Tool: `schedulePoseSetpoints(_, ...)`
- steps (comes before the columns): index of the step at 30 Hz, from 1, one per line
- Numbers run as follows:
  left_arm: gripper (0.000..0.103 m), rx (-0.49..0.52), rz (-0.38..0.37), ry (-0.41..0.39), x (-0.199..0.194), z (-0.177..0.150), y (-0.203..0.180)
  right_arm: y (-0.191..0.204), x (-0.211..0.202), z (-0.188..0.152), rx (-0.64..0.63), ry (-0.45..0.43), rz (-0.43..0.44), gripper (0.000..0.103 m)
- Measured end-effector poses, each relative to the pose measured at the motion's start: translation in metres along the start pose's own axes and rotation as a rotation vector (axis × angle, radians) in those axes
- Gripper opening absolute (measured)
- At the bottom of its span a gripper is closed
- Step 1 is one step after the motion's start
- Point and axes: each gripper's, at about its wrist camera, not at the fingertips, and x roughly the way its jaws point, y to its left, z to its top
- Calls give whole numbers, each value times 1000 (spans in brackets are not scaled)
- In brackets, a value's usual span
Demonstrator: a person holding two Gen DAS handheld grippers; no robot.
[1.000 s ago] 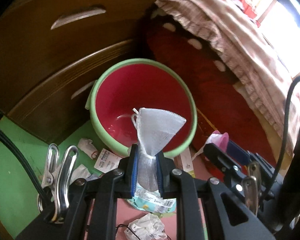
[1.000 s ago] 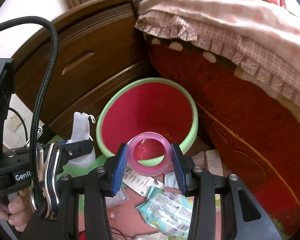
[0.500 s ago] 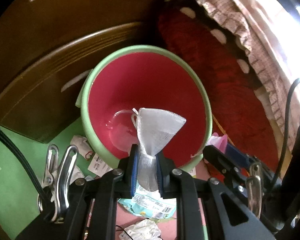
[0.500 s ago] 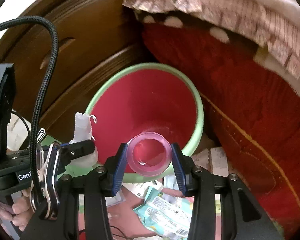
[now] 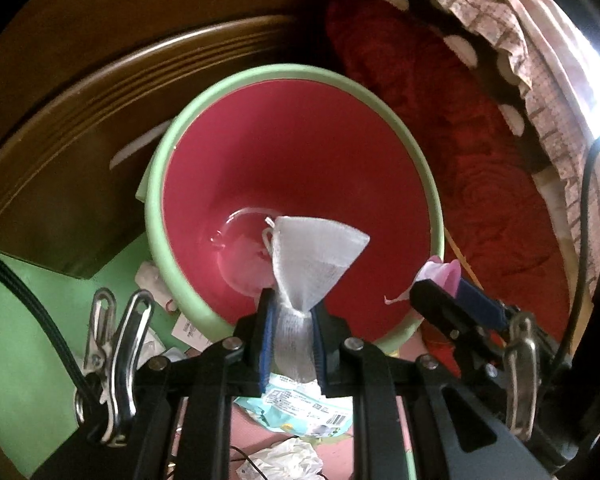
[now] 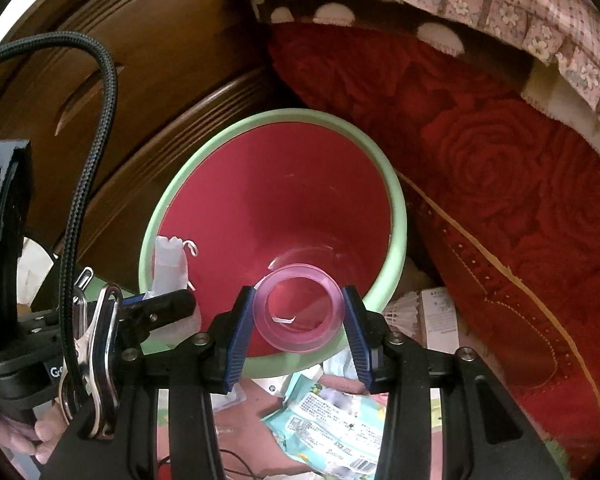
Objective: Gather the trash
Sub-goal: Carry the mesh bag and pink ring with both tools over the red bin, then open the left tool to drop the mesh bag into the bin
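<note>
A red bin with a pale green rim (image 5: 420,152) (image 6: 204,160) stands against a wooden cabinet, with a clear plastic piece (image 5: 240,248) at its bottom. My left gripper (image 5: 294,320) is shut on a white mesh pouch (image 5: 316,252), held over the bin's near side; the pouch (image 6: 168,260) also shows at the left of the right wrist view. My right gripper (image 6: 298,312) is shut on a pink plastic ring (image 6: 298,312), held over the bin's near rim. The ring's edge (image 5: 440,272) peeks in at the right of the left wrist view.
Scattered on the floor in front of the bin are a light blue wrapper (image 6: 332,428) (image 5: 296,412), crumpled white paper (image 5: 288,456), paper tags (image 5: 188,326) and a small box (image 6: 440,316). A red rose-patterned bed side (image 6: 520,200) rises on the right, with a green mat (image 5: 28,320) at left.
Both grippers have sunk and moved in toward the bin, which now fills more of each view. The pouch and the ring now hang over the bin's opening. Neither grip has changed.
</note>
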Motion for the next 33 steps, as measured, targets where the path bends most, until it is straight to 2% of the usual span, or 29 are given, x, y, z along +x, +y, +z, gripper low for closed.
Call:
schedulePoseSetpoints(10, 16, -3, -7, 22, 15, 0, -4, -3, 5, 1, 13, 7, -7, 44)
schedulePoseSetpoints(33, 34, -2, -7, 48, 19, -7, -8, -7, 8, 3, 33, 24, -8, 44)
